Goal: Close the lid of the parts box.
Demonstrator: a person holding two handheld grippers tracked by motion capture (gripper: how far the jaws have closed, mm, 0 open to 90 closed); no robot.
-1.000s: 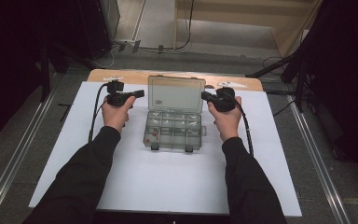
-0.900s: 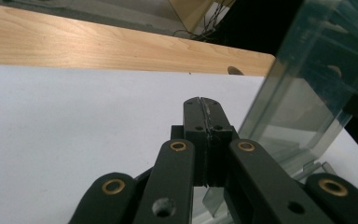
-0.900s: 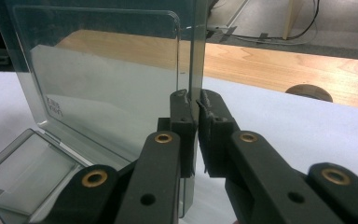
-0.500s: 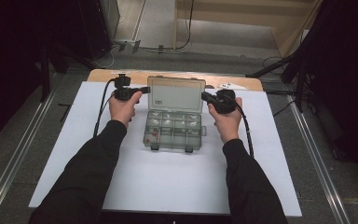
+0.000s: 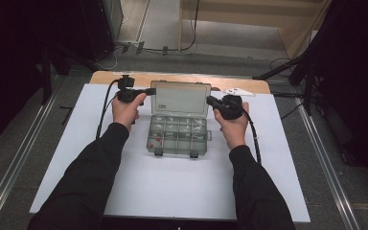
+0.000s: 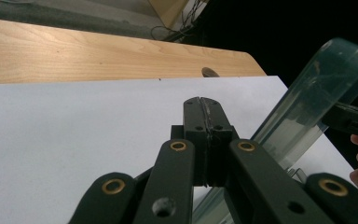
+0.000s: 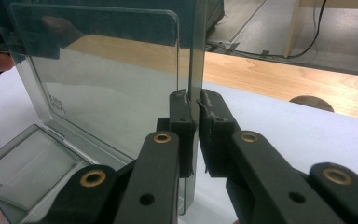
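Organizer box (image 5: pixel 177 135), made of clear plastic with many small compartments, sits near the middle of the white sheet (image 5: pixel 172 187) that covers the table, between our two hands. Its lid (image 5: pixel 180 98) is already raised and stands almost upright at the 12 o'clock side of the tray, so we judge that the opening, if this is the work in hand, is nearly done or done. Our right gripper (image 7: pixel 193 105) is clenched on the edge of the lid: in the right gripper view the thin clear wall passes between the two black jaws and the pads press on it from both sides. In the high view this gripper (image 5: pixel 216 102) is at about 2 o'clock from the tray, at the right edge of the lid. Our left gripper (image 6: pixel 206 103) is closed on nothing; its jaws meet flat together, and the lid stands just beside them, toward 3 o'clock in that view. We cannot tell whether the closed tips touch the lid or are only near it. From above, the left gripper (image 5: pixel 149 90) points at the left upper corner of the lid, at about 11 o'clock from the tray. Inside the tray we see a few small red pieces (image 5: pixel 158 140) in the left compartments; other cells look empty or hold things too pale to name. What is left, in our judgement, is to let the lid rest safely open and then to work with the small contents.
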